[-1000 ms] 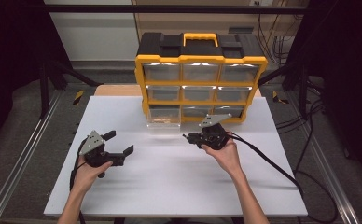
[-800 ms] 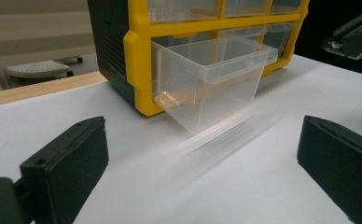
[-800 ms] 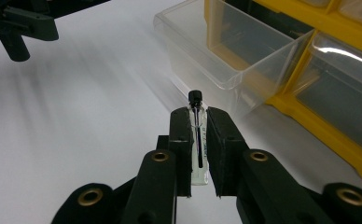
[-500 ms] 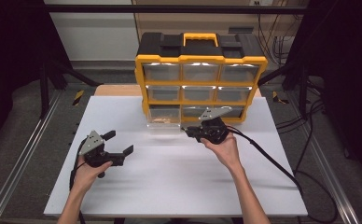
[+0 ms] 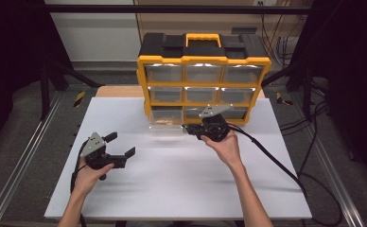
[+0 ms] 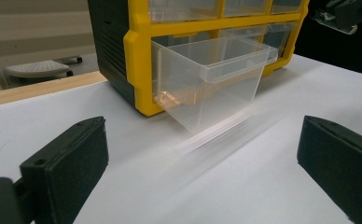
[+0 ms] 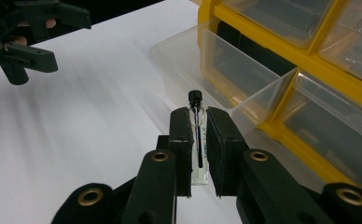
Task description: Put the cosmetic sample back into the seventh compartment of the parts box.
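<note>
My right gripper (image 7: 198, 113) is shut on a small clear glass vial (image 7: 199, 144) with a black cap, which stands up between the pads. In the high view the right gripper (image 5: 189, 128) hovers just right of a clear plastic drawer (image 5: 166, 126) pulled out of the bottom-left slot of a yellow and black organizer cabinet (image 5: 203, 60). The drawer (image 7: 216, 65) lies just beyond the vial. My left gripper (image 5: 121, 144) stands open on the left of the white table, nothing between its jaws. In the left gripper view its gripper (image 6: 202, 163) faces the open drawer (image 6: 212, 79).
The cabinet (image 6: 139, 56) stands at the back of the white tabletop (image 5: 172, 179), with several clear drawers in its three rows. Black cables (image 5: 271, 161) trail off to the right. Metal rails (image 5: 25, 156) run along both sides. Some brownish bits lie in the open drawer.
My right gripper has edged a little toward the cabinet with the vial held. The left gripper has stayed where it was.
</note>
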Tool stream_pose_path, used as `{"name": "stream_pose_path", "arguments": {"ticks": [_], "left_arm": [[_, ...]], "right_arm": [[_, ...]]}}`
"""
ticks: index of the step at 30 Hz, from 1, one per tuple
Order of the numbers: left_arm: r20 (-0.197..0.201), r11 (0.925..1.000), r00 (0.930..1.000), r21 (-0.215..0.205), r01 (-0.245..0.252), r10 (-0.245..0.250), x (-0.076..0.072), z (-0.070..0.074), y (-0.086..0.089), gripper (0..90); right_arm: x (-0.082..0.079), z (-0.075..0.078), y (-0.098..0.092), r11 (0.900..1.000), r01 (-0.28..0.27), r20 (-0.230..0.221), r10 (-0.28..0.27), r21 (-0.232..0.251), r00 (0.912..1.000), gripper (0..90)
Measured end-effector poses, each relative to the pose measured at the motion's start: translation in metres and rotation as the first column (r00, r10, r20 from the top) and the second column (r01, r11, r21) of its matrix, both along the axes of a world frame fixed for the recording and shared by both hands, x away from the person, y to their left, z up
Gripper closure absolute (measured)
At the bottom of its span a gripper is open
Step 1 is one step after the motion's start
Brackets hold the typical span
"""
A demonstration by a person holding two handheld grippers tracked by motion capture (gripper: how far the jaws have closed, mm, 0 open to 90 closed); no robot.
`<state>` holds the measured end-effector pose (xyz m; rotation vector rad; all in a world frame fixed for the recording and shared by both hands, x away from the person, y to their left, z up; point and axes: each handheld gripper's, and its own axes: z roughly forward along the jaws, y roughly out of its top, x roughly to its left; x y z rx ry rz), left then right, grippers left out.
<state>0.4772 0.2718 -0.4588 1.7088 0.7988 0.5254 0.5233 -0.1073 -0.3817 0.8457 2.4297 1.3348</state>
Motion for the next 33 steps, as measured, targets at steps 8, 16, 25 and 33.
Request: {"name": "stream_pose_path", "arguments": {"ticks": [8, 16, 25, 33], "left_arm": [[0.001, 1.0, 1.0, -0.003, -0.002, 0.002, 0.0, 0.0, 0.0, 2.0], [0.0, 1.0, 1.0, -0.002, -0.001, 0.001, 0.0, 0.0, 0.0, 2.0], [0.001, 1.0, 1.0, 0.0, 0.0, 0.0, 0.0, 0.0, 0.0, 2.0], [-0.001, 1.0, 1.0, 0.001, 0.002, -0.002, 0.0, 0.0, 0.0, 2.0]], "right_arm": [[0.005, 0.004, 0.005, 1.0, 0.003, 0.007, -0.003, 0.005, 1.0, 80.9], [0.01, 0.008, 0.011, 1.0, 0.007, 0.014, -0.007, 0.005, 0.9999, 80.9], [0.017, 0.012, 0.017, 1.0, 0.015, 0.028, -0.016, 0.018, 0.9995, 81.0], [0.022, 0.012, 0.02, 0.999, 0.023, 0.028, -0.024, 0.026, 0.9993, 81.0]]}}
